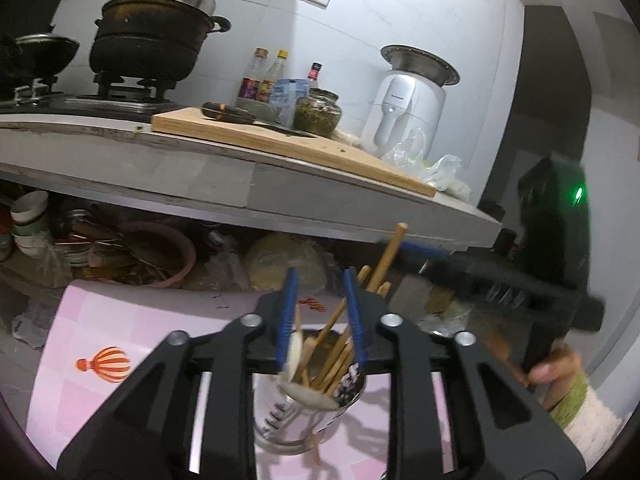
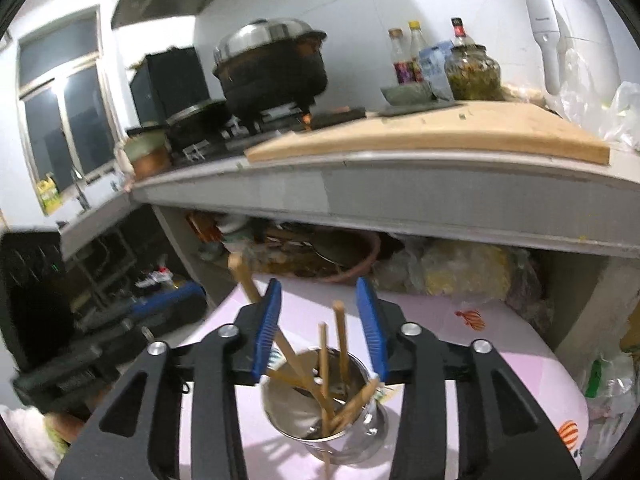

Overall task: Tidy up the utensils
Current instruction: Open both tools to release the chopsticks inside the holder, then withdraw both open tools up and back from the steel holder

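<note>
A shiny metal cup [image 1: 308,412] [image 2: 344,432] stands on the pink balloon-print table [image 1: 100,320] [image 2: 480,360]. It holds several wooden chopsticks [image 1: 388,256] [image 2: 340,332] and a pale spoon [image 1: 296,352]. My left gripper [image 1: 320,280] hovers just over the cup with its blue pads apart; chopsticks rise through the gap without being pressed. My right gripper [image 2: 319,284] is over the same cup from the other side, open, with loose chopsticks between its pads and one leaning past the left pad. Each gripper also shows at the edge of the other's view.
A grey counter edge [image 1: 248,184] [image 2: 400,188] overhangs just behind the table, carrying a wooden cutting board [image 1: 280,136], a black pot on the stove [image 1: 148,44], bottles and a white appliance [image 1: 408,104]. Bowls, a pink basin [image 1: 176,256] and bags crowd the space underneath.
</note>
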Available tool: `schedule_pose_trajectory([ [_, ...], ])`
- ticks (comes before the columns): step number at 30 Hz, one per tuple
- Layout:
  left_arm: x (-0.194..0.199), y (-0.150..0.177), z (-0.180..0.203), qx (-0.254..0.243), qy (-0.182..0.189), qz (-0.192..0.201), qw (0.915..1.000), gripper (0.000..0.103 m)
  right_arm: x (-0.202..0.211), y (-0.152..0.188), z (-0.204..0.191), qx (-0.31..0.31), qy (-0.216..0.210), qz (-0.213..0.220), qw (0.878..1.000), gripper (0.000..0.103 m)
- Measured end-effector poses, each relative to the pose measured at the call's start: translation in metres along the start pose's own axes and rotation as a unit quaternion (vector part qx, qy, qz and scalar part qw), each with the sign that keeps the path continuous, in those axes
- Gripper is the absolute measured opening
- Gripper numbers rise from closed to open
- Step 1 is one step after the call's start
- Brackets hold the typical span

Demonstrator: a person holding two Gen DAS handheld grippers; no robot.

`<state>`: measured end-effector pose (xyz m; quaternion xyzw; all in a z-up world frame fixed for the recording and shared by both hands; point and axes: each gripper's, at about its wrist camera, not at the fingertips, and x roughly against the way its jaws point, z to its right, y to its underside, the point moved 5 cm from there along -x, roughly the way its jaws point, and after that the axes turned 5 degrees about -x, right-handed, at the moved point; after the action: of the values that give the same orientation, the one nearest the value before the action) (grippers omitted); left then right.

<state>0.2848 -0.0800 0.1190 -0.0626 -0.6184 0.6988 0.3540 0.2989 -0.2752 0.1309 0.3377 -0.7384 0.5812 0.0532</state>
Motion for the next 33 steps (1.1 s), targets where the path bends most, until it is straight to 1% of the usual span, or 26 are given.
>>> schedule_pose_trajectory([
  [1,0.002,0.002,-0.001,-0.002,-0.005,-0.001,1.0000,0.034,0.000,-0.003,-0.002,0.004,0.000,0.001,1.000,0.042],
  [3,0.006,0.009,-0.005,-0.003,-0.020,-0.007,0.9998,0.039,0.001,-0.006,-0.006,0.005,-0.004,0.003,1.000,0.042],
  [5,0.010,0.015,-0.009,0.000,-0.028,-0.012,0.9995,0.042,0.001,-0.007,-0.009,0.003,-0.010,0.003,1.000,0.042],
  [7,0.015,0.022,-0.016,0.006,-0.038,-0.018,0.9991,0.048,0.003,-0.007,-0.012,0.001,-0.018,0.004,1.000,0.042],
  [9,0.020,0.028,-0.021,0.012,-0.045,-0.019,0.9987,0.051,0.005,-0.006,-0.016,0.001,-0.026,0.005,1.000,0.042],
  [13,0.031,0.037,-0.029,0.021,-0.054,-0.019,0.9982,0.055,0.014,-0.005,-0.024,-0.001,-0.046,0.013,0.999,0.042],
  [16,0.040,0.044,-0.033,0.025,-0.059,-0.018,0.9978,0.056,0.022,-0.005,-0.028,0.003,-0.046,0.020,0.999,0.042],
  [21,0.050,0.050,-0.032,0.028,-0.060,-0.015,0.9977,0.060,0.034,-0.006,-0.028,-0.009,-0.055,0.026,0.998,0.042],
  [22,0.051,0.051,-0.032,0.026,-0.061,-0.015,0.9977,0.062,0.036,-0.007,-0.028,-0.012,-0.061,0.026,0.998,0.042],
  [26,0.057,0.055,-0.030,0.027,-0.060,-0.013,0.9977,0.063,0.036,-0.009,-0.032,-0.023,-0.087,0.017,0.996,0.042],
  [30,0.062,0.058,-0.029,0.028,-0.059,-0.014,0.9978,0.064,0.018,0.002,-0.040,-0.005,-0.070,-0.014,0.997,0.042],
  [32,0.064,0.060,-0.028,0.026,-0.060,-0.014,0.9978,0.064,0.008,0.007,-0.043,0.005,-0.048,-0.026,0.998,0.042],
  [33,0.065,0.060,-0.028,0.026,-0.060,-0.014,0.9978,0.064,0.003,0.009,-0.044,0.013,-0.031,-0.030,0.999,0.042],
])
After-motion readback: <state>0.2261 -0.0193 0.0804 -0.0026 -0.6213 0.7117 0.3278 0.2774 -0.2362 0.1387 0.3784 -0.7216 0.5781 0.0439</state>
